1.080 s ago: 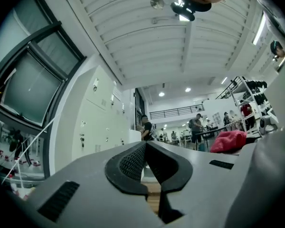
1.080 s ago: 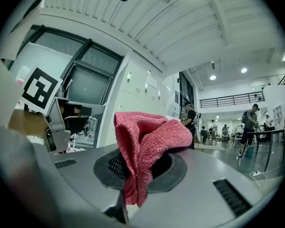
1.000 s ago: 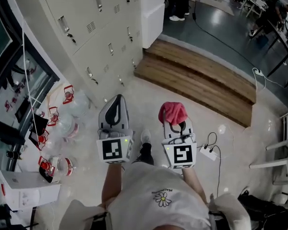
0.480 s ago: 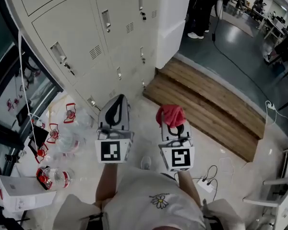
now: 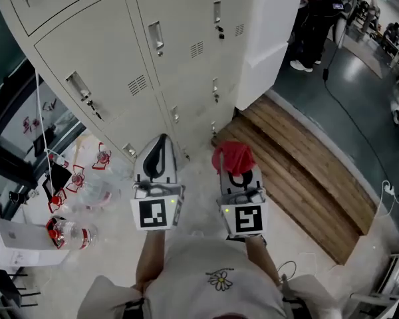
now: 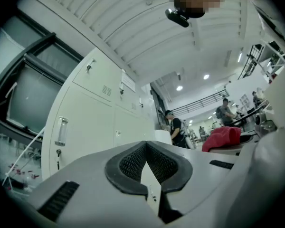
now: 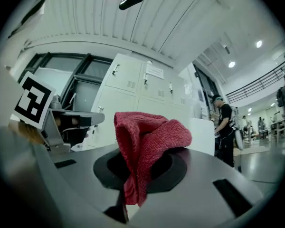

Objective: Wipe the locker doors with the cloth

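Cloth (image 7: 149, 137) clamped in right gripper (image 5: 236, 173) fingers, tail hidden — left gripper (image 5: 161, 140) fingers together, empty.

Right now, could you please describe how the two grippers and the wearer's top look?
Both the left gripper and right gripper are pale grey tapered shells with black ribbed pads around the jaw opening. Each carries a cube with black-and-white square markers. The person wears a white short-sleeved shirt with a small daisy print.
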Tool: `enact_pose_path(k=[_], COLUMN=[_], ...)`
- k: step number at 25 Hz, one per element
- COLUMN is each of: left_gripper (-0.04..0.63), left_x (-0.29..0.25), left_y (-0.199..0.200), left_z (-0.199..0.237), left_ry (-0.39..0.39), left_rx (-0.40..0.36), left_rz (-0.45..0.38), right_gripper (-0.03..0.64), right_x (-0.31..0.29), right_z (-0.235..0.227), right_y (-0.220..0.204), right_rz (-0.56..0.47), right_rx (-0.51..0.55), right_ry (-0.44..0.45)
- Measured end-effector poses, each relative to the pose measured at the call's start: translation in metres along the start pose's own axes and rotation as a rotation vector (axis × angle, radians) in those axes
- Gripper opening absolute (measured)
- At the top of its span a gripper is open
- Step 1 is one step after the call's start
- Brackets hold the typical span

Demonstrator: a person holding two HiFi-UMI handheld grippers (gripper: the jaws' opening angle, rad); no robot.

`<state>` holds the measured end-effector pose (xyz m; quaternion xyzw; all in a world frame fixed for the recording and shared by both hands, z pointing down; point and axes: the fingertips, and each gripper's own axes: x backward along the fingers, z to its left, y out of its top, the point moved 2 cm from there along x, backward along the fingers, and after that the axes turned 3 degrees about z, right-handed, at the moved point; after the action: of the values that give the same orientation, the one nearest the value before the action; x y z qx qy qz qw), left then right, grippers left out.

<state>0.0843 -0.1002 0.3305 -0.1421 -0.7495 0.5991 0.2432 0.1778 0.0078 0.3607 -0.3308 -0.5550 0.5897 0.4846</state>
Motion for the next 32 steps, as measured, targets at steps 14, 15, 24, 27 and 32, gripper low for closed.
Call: enact_pose_path(k=[14, 15, 24, 27, 32], left_gripper=[0.017, 0.016, 0.017, 0.015, 0.015], left_x=[-0.028, -0.026, -0.022, -0.029, -0.026], left_y=[0.006, 0.006, 0.015, 0.041, 0.075], left_z=[0.011, 0.015, 0.058, 0.084, 0.130], left_ry=[0.364, 0.378, 0.461, 0.504, 0.571], left_rx=[0.035, 0.035, 0.004, -0.062, -0.144], left_rz=[0.032, 0.036, 0.081, 0.056, 0.055], right_gripper=[0.031, 0.031, 0.031, 0.031, 0.031], right_x=[-0.088, -0.091, -0.127, -0.154, -0.198], right_z=[-0.029, -0.027, 0.000, 0.019, 0.071], right_y=[0.005, 0.006, 0.032, 0.071, 0.167], right_rz=[-0.046, -0.053, -0.112, -0.183, -0.386], right_rx=[0.037, 0.038, 0.014, -0.016, -0.071], right_ry=[0.339, 0.346, 0.434, 0.497, 0.670])
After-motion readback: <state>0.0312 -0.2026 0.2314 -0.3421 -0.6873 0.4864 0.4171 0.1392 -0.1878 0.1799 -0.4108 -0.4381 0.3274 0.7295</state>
